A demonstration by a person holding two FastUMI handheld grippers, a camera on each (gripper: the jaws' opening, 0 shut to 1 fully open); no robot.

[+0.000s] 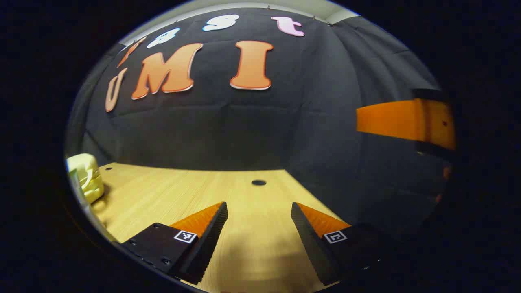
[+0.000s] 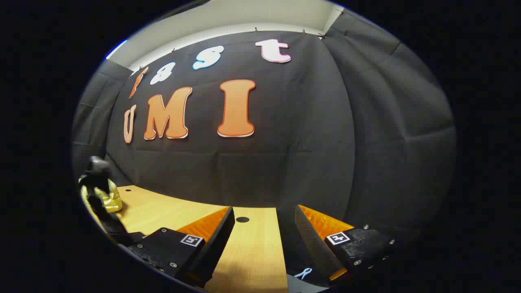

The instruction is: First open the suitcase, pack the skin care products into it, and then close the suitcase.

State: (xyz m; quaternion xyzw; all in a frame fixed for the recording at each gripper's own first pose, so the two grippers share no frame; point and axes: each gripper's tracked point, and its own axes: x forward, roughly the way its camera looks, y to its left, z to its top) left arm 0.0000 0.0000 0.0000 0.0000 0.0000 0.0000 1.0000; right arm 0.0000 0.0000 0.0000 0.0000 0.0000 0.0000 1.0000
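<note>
On the wooden bench (image 1: 171,195), a small round dark hole (image 1: 259,182) serves as the landmark for both views. In the left gripper view, the left tongs (image 1: 259,211) hover just this side of that hole, their two fingers spread apart with bare wood between them and nothing gripped. Far to the left of the hole, at the bench's edge, sits a pale yellow-green object (image 1: 86,177), partly cut off and too distorted to name with certainty; it may be one of the skin care products. To the right of the hole and well above the bench, an orange bar with a dark band (image 1: 407,122) crosses in front of the black cloth wall (image 1: 228,130); it looks like part of the other gripper, though I cannot tell for sure.

In the right gripper view, the same kind of hole (image 2: 242,219) lies on the bench (image 2: 163,211) between the fingers of the right tongs (image 2: 263,215), which are also held apart and hold nothing. Far left of the hole stands a yellowish object (image 2: 106,200) with a dark shape (image 2: 97,171) over it; what that shape is I cannot tell. Below and right of the hole, near the right finger, a small pale blue clip-like thing (image 2: 303,273) lies on a grey surface. The suitcase cannot be located from these pictures.
</note>
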